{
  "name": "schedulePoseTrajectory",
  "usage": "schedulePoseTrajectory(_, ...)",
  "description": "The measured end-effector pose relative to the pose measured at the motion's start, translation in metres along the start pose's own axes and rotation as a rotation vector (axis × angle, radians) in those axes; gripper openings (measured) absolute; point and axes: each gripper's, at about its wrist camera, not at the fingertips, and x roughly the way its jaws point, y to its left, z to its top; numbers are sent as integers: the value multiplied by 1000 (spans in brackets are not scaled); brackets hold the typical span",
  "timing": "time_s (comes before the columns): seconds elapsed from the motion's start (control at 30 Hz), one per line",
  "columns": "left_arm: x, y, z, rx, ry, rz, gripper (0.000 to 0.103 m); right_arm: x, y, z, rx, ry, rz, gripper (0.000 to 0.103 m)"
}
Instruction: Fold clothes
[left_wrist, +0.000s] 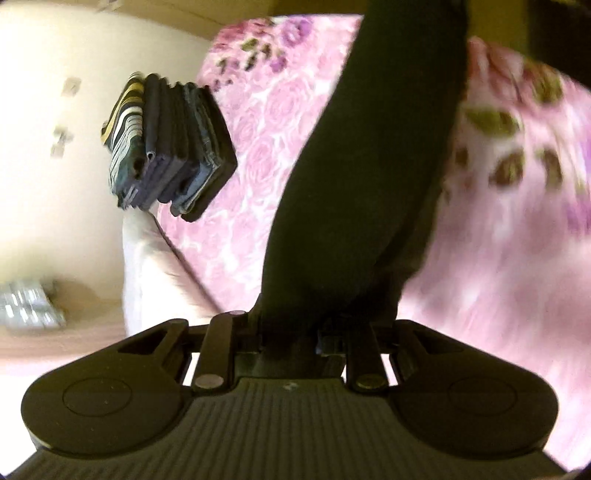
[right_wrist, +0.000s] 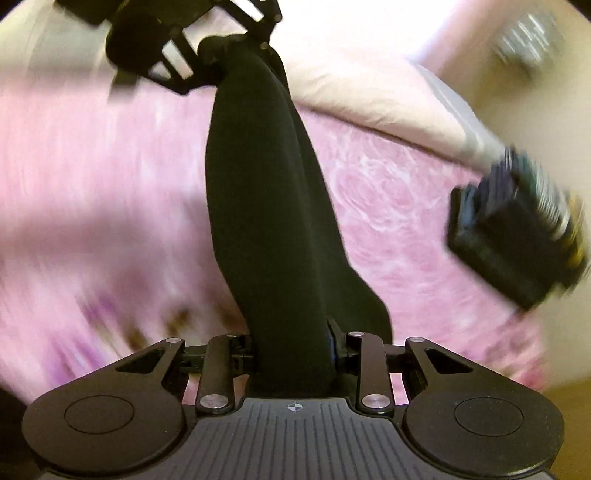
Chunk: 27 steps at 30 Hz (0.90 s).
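A black garment hangs stretched between my two grippers above the pink flowered bedspread. My left gripper is shut on one end of it, and the cloth bunches where it enters the jaws. In the right wrist view the black garment rises from my right gripper, which is shut on the other end. The cloth runs up to the left gripper at the top of that view. The fingertips of both grippers are hidden under the cloth.
A stack of folded clothes, dark with a striped piece on one side, sits near the bed's edge. A pale pillow or sheet lies beside it. Beyond the bed are a cream wall and floor.
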Motion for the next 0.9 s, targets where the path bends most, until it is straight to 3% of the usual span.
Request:
schedulePoseTrajectory(0.13,-11,41,-3,249,88,-76,20,4,-1,10,366,-138,223,29)
schedulePoseTrajectory(0.23,0,62,15,409,151,-171,22,21,-8,1,581,-206,402,29)
schedulePoseTrajectory(0.33,36,72,50,515,192,-262,23,47,-25,-17,763,-239,555,29)
schedulePoseTrajectory(0.43,88,73,96,602,173,-329,23,77,-59,-51,927,-222,635,29)
schedulePoseTrajectory(0.53,150,73,157,616,124,-348,23,107,-106,-95,1080,-194,679,29)
schedulePoseTrajectory(0.6,184,75,200,564,92,-343,24,123,-140,-125,1161,-177,682,29)
schedulePoseTrajectory(0.67,207,80,240,470,50,-335,35,134,-173,-152,1236,-162,693,29)
schedulePoseTrajectory(0.7,212,85,253,420,23,-337,42,139,-190,-165,1269,-148,693,29)
schedulePoseTrajectory(0.77,216,97,276,318,-35,-346,45,148,-216,-184,1315,-108,694,30)
schedulePoseTrajectory(0.9,199,138,278,-21,-96,-429,50,156,-243,-195,1278,-9,703,36)
